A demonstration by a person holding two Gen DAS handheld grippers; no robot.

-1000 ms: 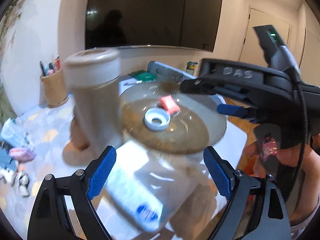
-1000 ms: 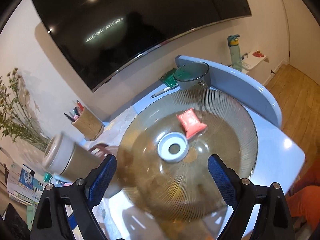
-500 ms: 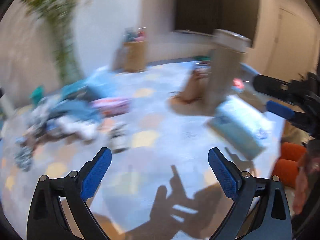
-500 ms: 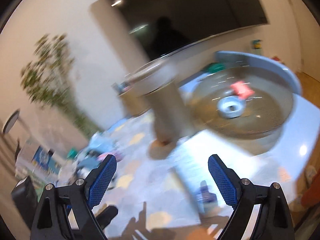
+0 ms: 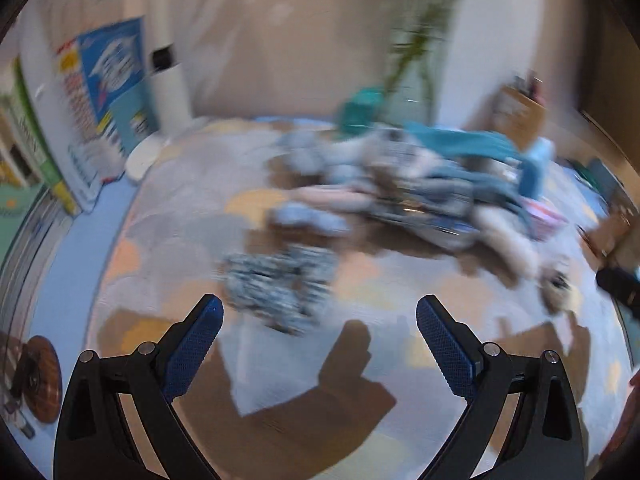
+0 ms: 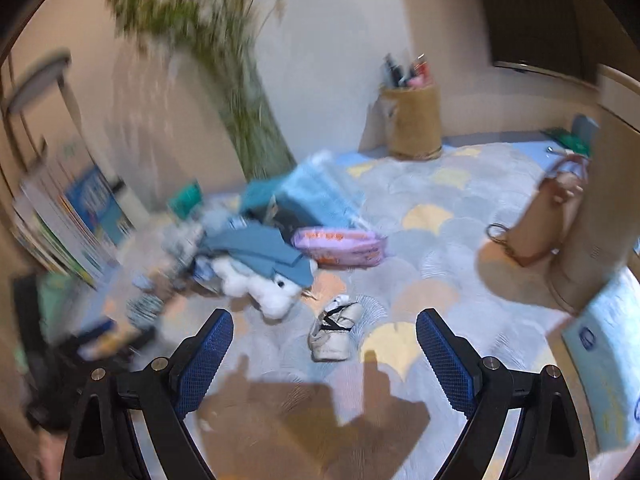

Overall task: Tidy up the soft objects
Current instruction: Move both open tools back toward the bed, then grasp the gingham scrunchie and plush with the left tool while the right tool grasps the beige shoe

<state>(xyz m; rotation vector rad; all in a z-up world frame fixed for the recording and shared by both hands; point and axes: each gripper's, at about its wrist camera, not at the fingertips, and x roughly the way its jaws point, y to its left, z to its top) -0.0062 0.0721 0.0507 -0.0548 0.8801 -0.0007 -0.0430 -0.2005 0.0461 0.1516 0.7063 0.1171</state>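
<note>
I've swung both empty, wide-open grippers, left gripper (image 5: 318, 314) and right gripper (image 6: 324, 330), from the glass plate toward the clothes pile (image 5: 420, 184), ready to start sorting.

Left gripper (image 5: 318, 314): jaws wide apart, just been opening, nothing btwn them; blue ribbed pads (image 5: 192, 346) face inward on black finger arms; aimed steeply down at the surface, view heavily motion-blurred. Right gripper (image 6: 324, 328): jaws spread wide, empty; blue pads (image 6: 204, 358) clear of everything, black linkages w/ silver pivot pins at frame bottom; also pitched downward, less steeply. Neither gripper touching anything. No hand or sleeve clearly visible in either wrist view.
</note>
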